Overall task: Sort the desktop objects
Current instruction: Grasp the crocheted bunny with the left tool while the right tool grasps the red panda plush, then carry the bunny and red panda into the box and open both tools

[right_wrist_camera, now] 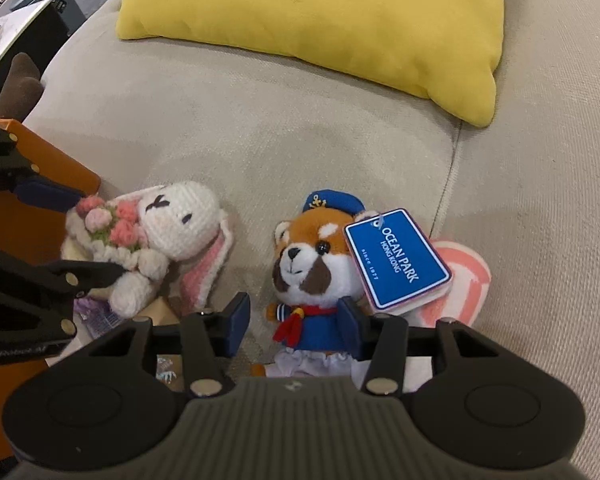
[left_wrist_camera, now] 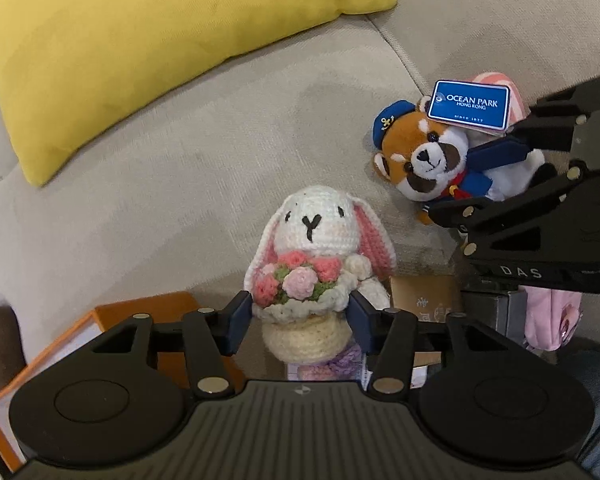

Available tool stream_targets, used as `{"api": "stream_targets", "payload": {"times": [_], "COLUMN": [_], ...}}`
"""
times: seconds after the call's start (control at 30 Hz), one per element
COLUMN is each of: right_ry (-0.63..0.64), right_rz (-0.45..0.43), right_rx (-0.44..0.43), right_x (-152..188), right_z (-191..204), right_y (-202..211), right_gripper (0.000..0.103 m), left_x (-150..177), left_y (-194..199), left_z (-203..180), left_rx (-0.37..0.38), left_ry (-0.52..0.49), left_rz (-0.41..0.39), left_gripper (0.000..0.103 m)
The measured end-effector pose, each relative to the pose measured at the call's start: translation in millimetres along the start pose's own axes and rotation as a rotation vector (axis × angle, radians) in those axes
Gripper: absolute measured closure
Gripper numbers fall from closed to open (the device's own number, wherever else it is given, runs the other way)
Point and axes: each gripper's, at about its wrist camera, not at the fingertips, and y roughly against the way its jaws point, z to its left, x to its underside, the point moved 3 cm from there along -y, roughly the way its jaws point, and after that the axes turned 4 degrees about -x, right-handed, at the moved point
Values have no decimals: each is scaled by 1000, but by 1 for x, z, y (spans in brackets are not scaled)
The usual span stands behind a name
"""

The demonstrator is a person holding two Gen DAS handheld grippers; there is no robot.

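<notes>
A white crochet bunny (left_wrist_camera: 312, 224) with a pink flower bouquet lies on the beige sofa seat (left_wrist_camera: 160, 168). My left gripper (left_wrist_camera: 300, 312) points down over its skirt. The blue pads (left_wrist_camera: 238, 320) stand at either side of it, open and just off the yarn. In the right wrist view the same bunny (right_wrist_camera: 180, 220) sits between the left gripper's fingers (right_wrist_camera: 88, 236). A red panda plush (right_wrist_camera: 312, 264) in a blue sailor suit, with a blue Ocean Park tag (right_wrist_camera: 396, 258), lies beside it. My right gripper (right_wrist_camera: 294, 312) is shut on its body, as the left wrist view (left_wrist_camera: 452, 182) also shows.
A yellow cushion (right_wrist_camera: 320, 20) lies on the sofa behind the toys. An orange box (left_wrist_camera: 140, 312) stands at the left. A small brown box (left_wrist_camera: 424, 296) and a pink pouch (left_wrist_camera: 552, 320) sit below the seat edge. Dark furniture (right_wrist_camera: 40, 0) is at the far left.
</notes>
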Motion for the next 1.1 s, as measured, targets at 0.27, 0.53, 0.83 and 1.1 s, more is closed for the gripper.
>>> {"api": "stream_targets", "payload": {"times": [0.27, 0.53, 0.83, 1.1], "right_ry": [32, 131, 104, 88], "right_rz": [-52, -37, -78, -127], "right_rx": [13, 69, 94, 72], "right_x": [-2, -1, -3, -5], "right_z": [-1, 10, 1, 8], "right_y": [9, -16, -22, -5], "right_gripper": [45, 34, 53, 57], "left_x": [0, 3, 6, 6], "left_y": [-5, -19, -14, 28], "left_z": [2, 5, 8, 13], "left_rx": [1, 31, 69, 52], "left_ry": [60, 103, 137, 153], "left_rz": [35, 53, 31, -96], "left_gripper": [40, 39, 48, 50]}}
